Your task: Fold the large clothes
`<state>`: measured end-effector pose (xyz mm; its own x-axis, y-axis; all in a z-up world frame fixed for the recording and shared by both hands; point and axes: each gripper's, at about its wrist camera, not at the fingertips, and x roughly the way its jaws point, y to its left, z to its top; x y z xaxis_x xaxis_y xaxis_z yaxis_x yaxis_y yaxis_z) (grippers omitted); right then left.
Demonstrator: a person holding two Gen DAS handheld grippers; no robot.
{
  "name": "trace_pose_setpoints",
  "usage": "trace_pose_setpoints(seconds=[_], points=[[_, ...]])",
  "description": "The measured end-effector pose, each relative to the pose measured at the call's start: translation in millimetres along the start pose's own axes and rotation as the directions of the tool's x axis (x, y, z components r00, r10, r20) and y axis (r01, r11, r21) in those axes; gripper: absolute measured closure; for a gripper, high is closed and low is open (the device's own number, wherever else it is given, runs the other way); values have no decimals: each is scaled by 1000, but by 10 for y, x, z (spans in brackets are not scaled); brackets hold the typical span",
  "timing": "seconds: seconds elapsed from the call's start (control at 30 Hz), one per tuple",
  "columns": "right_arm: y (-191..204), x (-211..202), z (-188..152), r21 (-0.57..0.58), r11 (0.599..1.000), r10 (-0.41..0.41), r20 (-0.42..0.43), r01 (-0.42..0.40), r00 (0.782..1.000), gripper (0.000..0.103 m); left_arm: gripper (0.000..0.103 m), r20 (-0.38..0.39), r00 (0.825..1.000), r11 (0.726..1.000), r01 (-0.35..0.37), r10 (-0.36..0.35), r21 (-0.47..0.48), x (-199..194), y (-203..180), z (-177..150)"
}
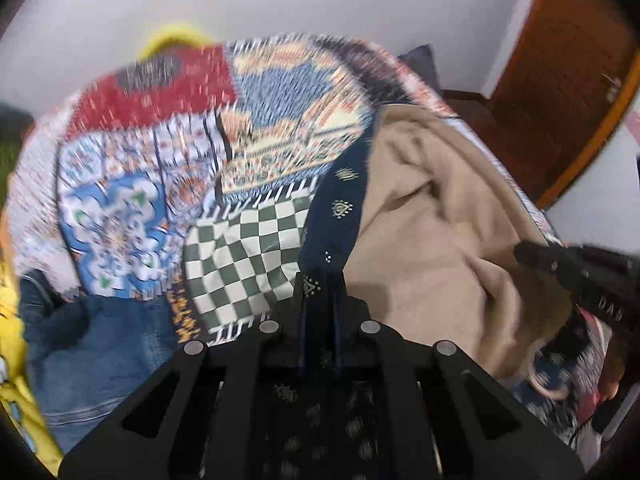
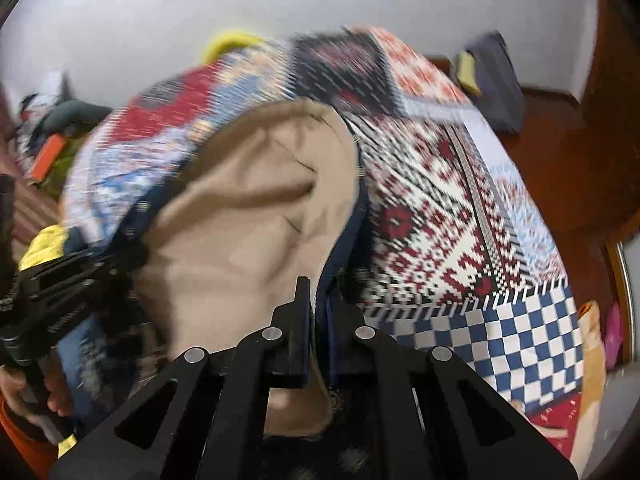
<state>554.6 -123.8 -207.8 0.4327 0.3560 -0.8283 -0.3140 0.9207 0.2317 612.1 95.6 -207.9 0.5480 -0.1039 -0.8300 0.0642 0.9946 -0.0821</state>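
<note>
While both of your tools pinch its edge, the navy garment with tan lining (image 1: 432, 216) hangs between them above the patchwork bed (image 2: 460, 208): left hand-held gripper (image 1: 320, 280) and right hand-held gripper (image 2: 318, 292) pressed together on cloth, its long axis spanning them.

Bed (image 2: 448, 208): covered by a patchwork-print spread of red, blue and checkered panels. On it: tan-lined navy garment (image 1: 432, 216) beside the green checkered panel; blue denim piece (image 1: 100, 352) left of that panel; yellow item (image 1: 10, 320) beyond the denim.
</note>
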Motion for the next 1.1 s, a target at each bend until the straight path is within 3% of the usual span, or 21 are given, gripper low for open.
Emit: trace_pose_setpoints(seconds=[0.27, 0.37, 0.47, 0.63, 0.8, 0.97, 1.07, 1.1], points=[[357, -971, -287, -104, 992, 83, 107, -72, 991, 97, 95, 91, 995, 995, 34, -42, 92, -1144, -78, -412], [429, -1188, -551, -129, 989, 92, 117, -77, 989, 97, 95, 83, 992, 993, 87, -94, 78, -1399, -53, -700], [486, -1303, -833, -153, 985, 102, 102, -86, 990, 97, 95, 55, 994, 991, 90, -95, 95, -1542, -89, -1068], [545, -1363, -1324, -185, 979, 92, 53, -81, 994, 97, 94, -2, 996, 993, 90, -90, 77, -1528, -91, -1648], [525, -1231, -1734, -161, 984, 72, -5, -72, 997, 97, 94, -52, 998, 997, 47, -44, 66, -1349, -101, -2186], [434, -1087, -1941, -147, 989, -12, -29, 7, 1000, 97, 90, -73, 997, 1000, 18, -18, 0, -1157, -22, -2493], [335, -1010, -1996, -140, 989, -46, -38, 40, 998, 97, 73, -54, 998, 1000, -17, 17, -3, -1185, -10, -2538], [309, -995, -2003, -139, 989, -48, -44, 42, 998, 96, 61, -56, 997, 999, -49, 49, 3, -1193, -7, -2543]])
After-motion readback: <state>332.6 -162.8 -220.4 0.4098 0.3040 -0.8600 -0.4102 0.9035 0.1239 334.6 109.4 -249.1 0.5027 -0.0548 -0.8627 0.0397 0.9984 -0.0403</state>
